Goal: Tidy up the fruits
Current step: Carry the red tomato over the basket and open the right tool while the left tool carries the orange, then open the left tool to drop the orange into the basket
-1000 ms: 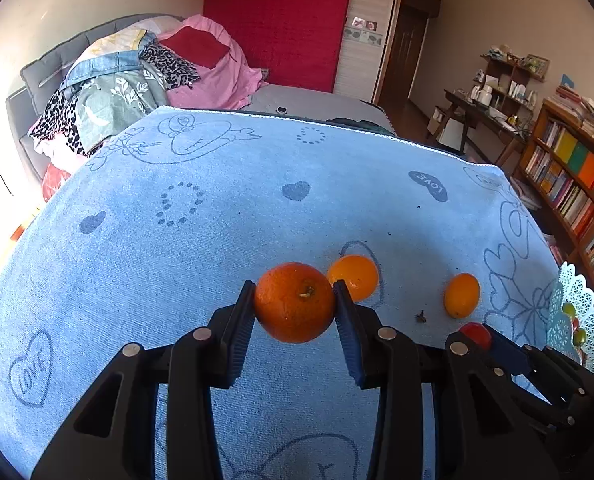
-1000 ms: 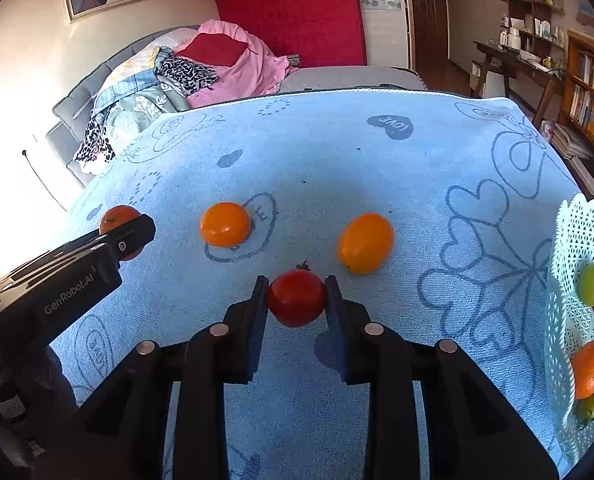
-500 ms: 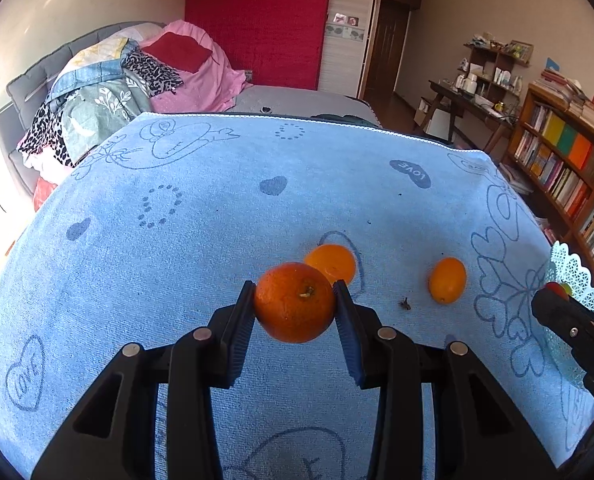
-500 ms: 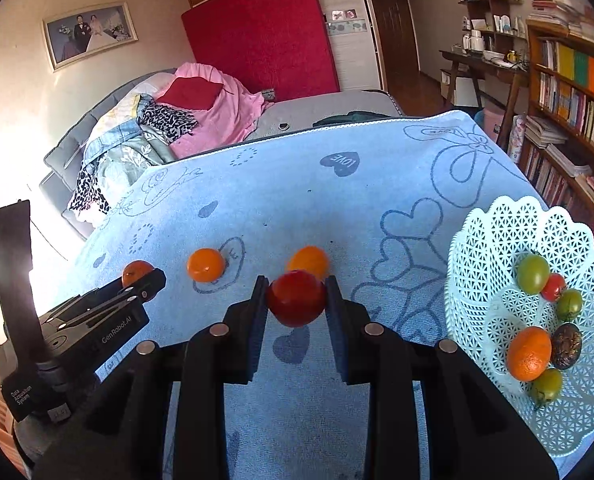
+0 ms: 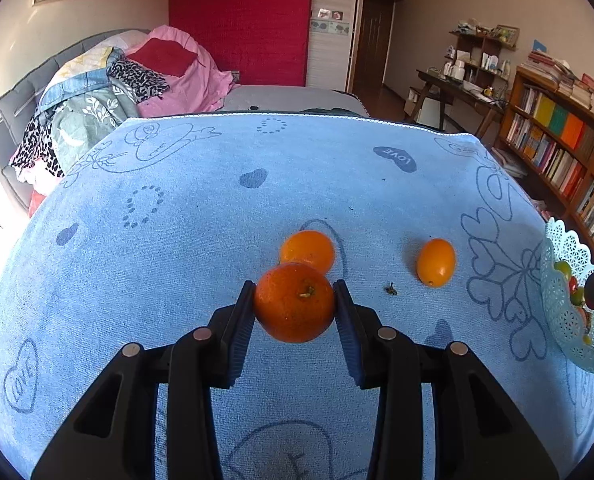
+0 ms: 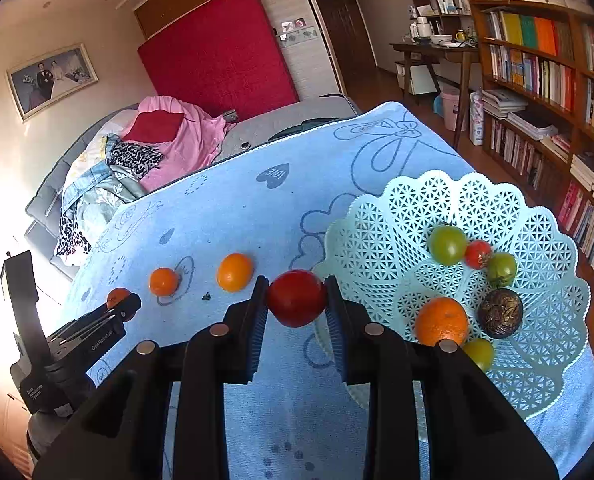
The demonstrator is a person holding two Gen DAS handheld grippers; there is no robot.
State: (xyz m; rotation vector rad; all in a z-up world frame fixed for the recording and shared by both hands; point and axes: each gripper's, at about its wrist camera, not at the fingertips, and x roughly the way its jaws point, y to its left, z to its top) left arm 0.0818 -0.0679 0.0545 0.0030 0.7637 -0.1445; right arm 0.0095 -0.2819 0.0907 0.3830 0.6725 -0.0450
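Note:
My left gripper (image 5: 294,304) is shut on an orange (image 5: 295,302) and holds it above the blue cloth. A second orange (image 5: 307,249) and an oval yellow-orange fruit (image 5: 435,262) lie on the cloth just beyond. My right gripper (image 6: 296,300) is shut on a red tomato (image 6: 296,298), held above the cloth at the left rim of the white lattice basket (image 6: 537,280). The basket holds several fruits: an orange (image 6: 441,320), green tomatoes (image 6: 447,244), a small red tomato (image 6: 478,254) and a dark round fruit (image 6: 500,313). The left gripper also shows in the right wrist view (image 6: 117,306).
A light blue cloth (image 5: 217,200) with heart prints covers the table. A small dark stem bit (image 5: 390,289) lies on it. The basket (image 5: 569,312) stands at the table's right edge. A bed with piled clothes lies behind; bookshelves stand to the right.
My right gripper has carried the red tomato to the right and higher, up to the basket's left rim. My left gripper still holds the orange, slightly raised.

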